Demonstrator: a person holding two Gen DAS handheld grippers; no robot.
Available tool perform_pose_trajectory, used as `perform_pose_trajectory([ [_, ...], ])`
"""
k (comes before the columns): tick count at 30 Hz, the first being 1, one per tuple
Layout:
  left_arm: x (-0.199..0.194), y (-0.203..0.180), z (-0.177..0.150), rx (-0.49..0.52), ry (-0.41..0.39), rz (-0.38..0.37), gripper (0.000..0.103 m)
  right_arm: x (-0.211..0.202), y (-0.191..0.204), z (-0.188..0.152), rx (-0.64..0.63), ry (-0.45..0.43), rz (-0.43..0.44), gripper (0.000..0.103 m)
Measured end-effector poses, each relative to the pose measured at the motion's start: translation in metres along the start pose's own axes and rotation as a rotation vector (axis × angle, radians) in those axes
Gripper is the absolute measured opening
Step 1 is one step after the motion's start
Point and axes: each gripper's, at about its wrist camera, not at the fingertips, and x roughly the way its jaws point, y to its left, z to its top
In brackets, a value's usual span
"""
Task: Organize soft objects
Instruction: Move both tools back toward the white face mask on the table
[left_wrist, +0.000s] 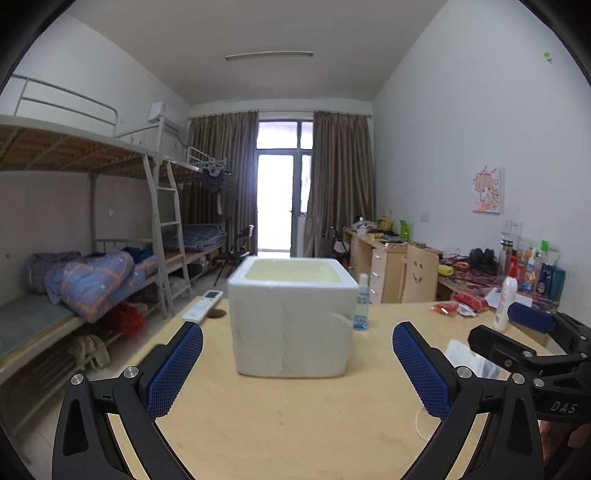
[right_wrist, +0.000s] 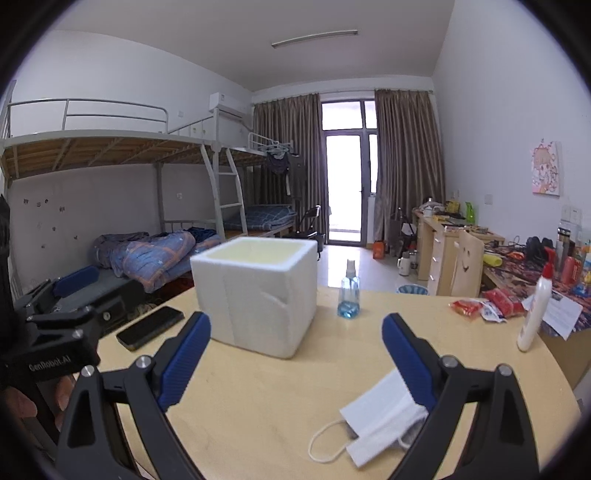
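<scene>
A light wooden table (right_wrist: 258, 406) spreads beneath both grippers. Straight ahead of the left gripper (left_wrist: 297, 369), whose jaws stand wide and empty, sits an open white foam box (left_wrist: 291, 317). The right gripper (right_wrist: 295, 365) is also spread wide, holding nothing; white face masks (right_wrist: 380, 417) lie just under its right finger, and a small spray bottle (right_wrist: 349, 291) stands farther ahead.
</scene>
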Motion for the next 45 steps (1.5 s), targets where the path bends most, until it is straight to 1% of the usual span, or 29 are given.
perform_pose_trajectory([
  [2, 0.001, -0.004, -0.011, 0.008, 0.010, 0.003, 0.103, -0.002, -0.001, -0.012, 0.009, 0.007, -0.010, 0.096],
  [5, 0.004, -0.007, -0.027, 0.003, 0.029, -0.012, 0.103, -0.005, -0.003, -0.028, 0.012, 0.022, -0.046, 0.096],
  [7, 0.007, -0.007, -0.036, -0.001, 0.041, -0.012, 0.103, -0.008, -0.004, -0.035, 0.013, 0.024, -0.045, 0.096],
  [9, 0.010, -0.011, -0.043, 0.001, 0.051, -0.012, 0.103, -0.011, -0.005, -0.040, 0.013, 0.020, -0.074, 0.096],
  [11, 0.013, -0.015, -0.045, 0.003, 0.061, -0.017, 0.103, -0.013, -0.004, -0.043, -0.001, 0.017, -0.105, 0.096],
  [13, 0.015, -0.017, -0.044, 0.008, 0.069, -0.031, 0.103, -0.014, -0.006, -0.045, -0.001, 0.023, -0.105, 0.096],
  [16, 0.013, -0.020, -0.043, 0.000, 0.050, -0.039, 0.103, -0.016, -0.010, -0.046, 0.005, 0.020, -0.108, 0.096],
  [18, 0.014, -0.023, -0.042, 0.000, 0.056, -0.051, 0.103, -0.017, -0.014, -0.044, 0.014, 0.018, -0.111, 0.096],
  [24, 0.023, -0.045, -0.044, 0.029, 0.084, -0.121, 0.103, -0.026, -0.029, -0.049, 0.037, 0.028, -0.164, 0.096],
  [31, 0.032, -0.075, -0.042, 0.061, 0.103, -0.221, 0.103, -0.046, -0.057, -0.056, 0.078, 0.043, -0.261, 0.096],
  [36, 0.044, -0.105, -0.043, 0.087, 0.141, -0.307, 0.103, -0.057, -0.073, -0.058, 0.104, 0.047, -0.312, 0.096],
  [41, 0.056, -0.130, -0.045, 0.112, 0.177, -0.368, 0.103, -0.070, -0.092, -0.065, 0.131, 0.055, -0.374, 0.096],
  [43, 0.061, -0.137, -0.045, 0.127, 0.192, -0.399, 0.103, -0.072, -0.100, -0.069, 0.153, 0.064, -0.390, 0.096],
  [45, 0.065, -0.142, -0.046, 0.134, 0.202, -0.406, 0.103, -0.072, -0.106, -0.073, 0.171, 0.074, -0.389, 0.096],
])
